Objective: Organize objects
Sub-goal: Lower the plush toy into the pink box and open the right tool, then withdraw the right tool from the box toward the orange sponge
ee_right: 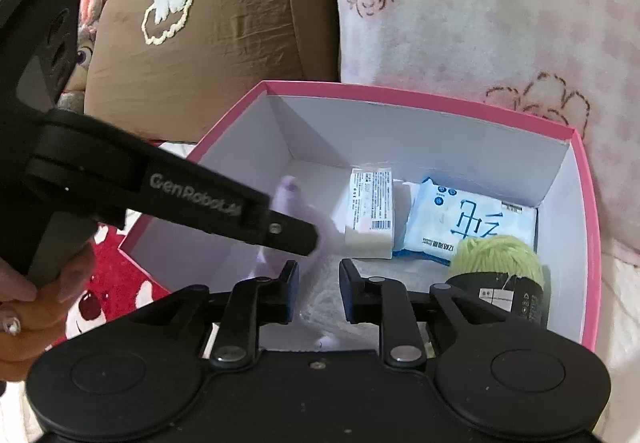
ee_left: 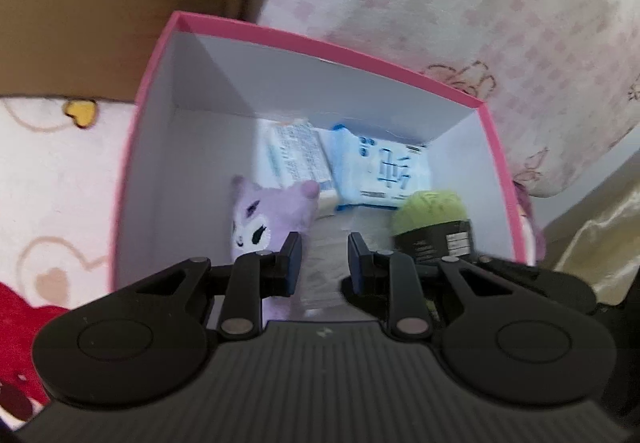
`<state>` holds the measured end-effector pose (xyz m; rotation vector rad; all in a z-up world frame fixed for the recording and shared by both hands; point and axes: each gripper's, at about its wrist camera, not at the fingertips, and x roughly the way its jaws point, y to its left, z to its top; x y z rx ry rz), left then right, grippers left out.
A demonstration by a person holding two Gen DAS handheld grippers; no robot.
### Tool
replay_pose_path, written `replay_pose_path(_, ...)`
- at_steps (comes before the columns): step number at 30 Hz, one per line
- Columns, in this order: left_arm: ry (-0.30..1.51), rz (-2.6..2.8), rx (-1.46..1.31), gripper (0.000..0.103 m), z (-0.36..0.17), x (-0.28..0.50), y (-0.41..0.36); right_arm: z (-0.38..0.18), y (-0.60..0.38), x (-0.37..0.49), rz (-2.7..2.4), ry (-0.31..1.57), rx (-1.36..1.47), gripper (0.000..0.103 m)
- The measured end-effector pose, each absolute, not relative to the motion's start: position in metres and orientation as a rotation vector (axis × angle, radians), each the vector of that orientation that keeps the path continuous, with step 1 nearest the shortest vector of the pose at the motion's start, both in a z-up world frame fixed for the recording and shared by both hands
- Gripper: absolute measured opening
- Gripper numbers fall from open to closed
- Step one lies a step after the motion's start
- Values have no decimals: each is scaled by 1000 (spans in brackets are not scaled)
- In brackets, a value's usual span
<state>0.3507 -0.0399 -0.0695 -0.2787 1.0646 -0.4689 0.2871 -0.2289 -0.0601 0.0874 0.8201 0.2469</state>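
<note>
Both of my grippers were low inside the pink box (ee_left: 320, 47), jaws narrow. A pale wrapped thing (ee_left: 326, 271) lay between the jaws of my left gripper (ee_left: 324, 255) and also of my right gripper (ee_right: 319, 283); I could not tell if either pressed on it. So close together, I judged they might knock each other or pull the wrapper two ways. Just beside were the purple plush (ee_left: 260, 219) and the green yarn ball (ee_left: 430, 213), which a careless move could push or roll. Further back lay the tissue pack (ee_left: 380, 171), and a hard push could slide the box on the soft bedding (ee_left: 480, 23).
</note>
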Motion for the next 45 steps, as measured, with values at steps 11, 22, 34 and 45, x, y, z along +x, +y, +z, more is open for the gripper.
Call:
replay_pose_path(11,1080,-385,-219,23,-88,362,-45,-71,-222,314,285,868,73,23)
replay_pose_path(22,1037,-424,-132,26,-58,329,-46,-47,-218,283,265,814,53,25)
replay_pose_path(34,943,-517,76,60,36,250,-32,26,-231,207,140,771,13,54)
replay_pose_path(45,925,-582,161,71,80,183,-2,72,-228,139,105,744,-10,70)
